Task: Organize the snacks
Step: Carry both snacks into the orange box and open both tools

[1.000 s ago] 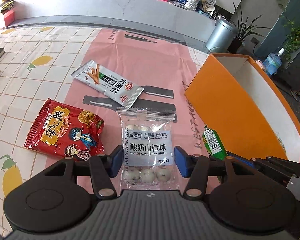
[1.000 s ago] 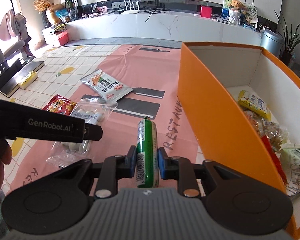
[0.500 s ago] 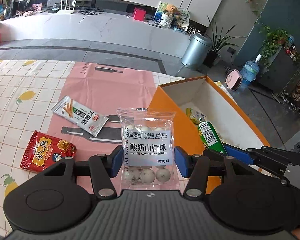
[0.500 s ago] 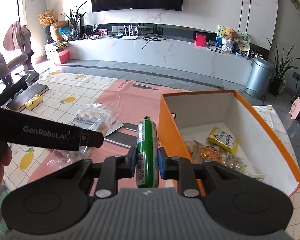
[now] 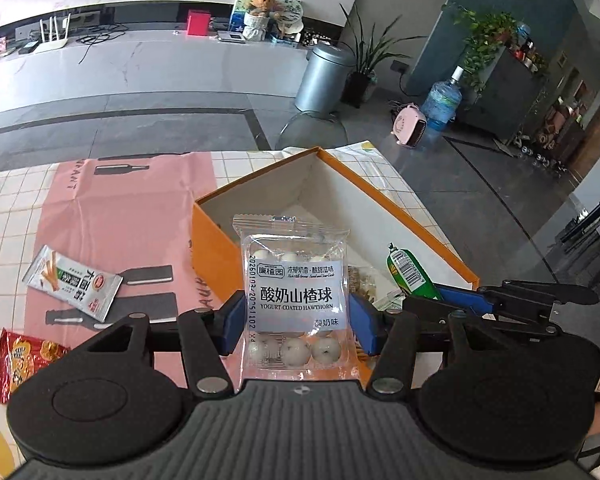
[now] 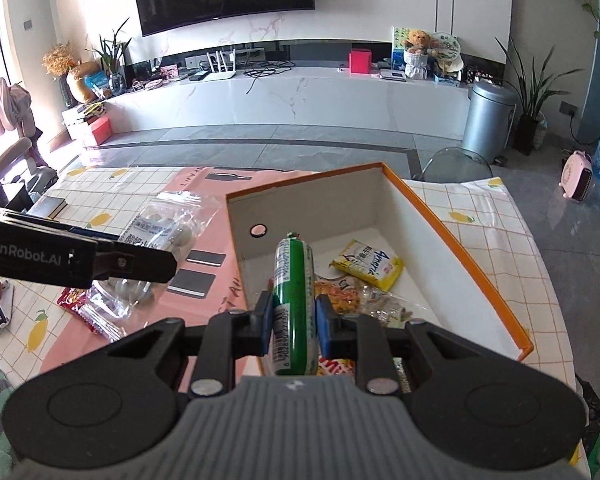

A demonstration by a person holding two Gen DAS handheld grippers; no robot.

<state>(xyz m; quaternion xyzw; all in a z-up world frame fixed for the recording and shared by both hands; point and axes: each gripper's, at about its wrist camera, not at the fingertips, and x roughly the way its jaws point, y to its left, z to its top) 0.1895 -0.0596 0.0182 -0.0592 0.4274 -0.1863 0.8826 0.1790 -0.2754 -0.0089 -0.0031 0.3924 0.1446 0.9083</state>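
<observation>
The left hand-held gripper (image 5: 297,322) clasps a clear, crinkly bag (image 5: 296,300) of pale round balls by its sides, a white label across the front; its blue pads (image 5: 234,322) press the film. The bag hangs above the near wall of the orange box (image 5: 214,248), a stiff cardboard carton with white inner walls. The right hand-held gripper (image 6: 291,322) is clenched on a green sausage (image 6: 293,304), a smooth, glossy tube with crimped ends, held lengthwise over the box's near end. Inside the box (image 6: 472,264) lie a yellow packet (image 6: 367,264) and some clear crumpled wrappers (image 6: 380,304). On the table (image 5: 8,196), covered with a checked lemon-print cloth and a creased pink mat (image 5: 132,208), a flat silver sachet (image 5: 73,282) and a shiny red packet (image 5: 24,356) lie apart from the box, to its left.
</observation>
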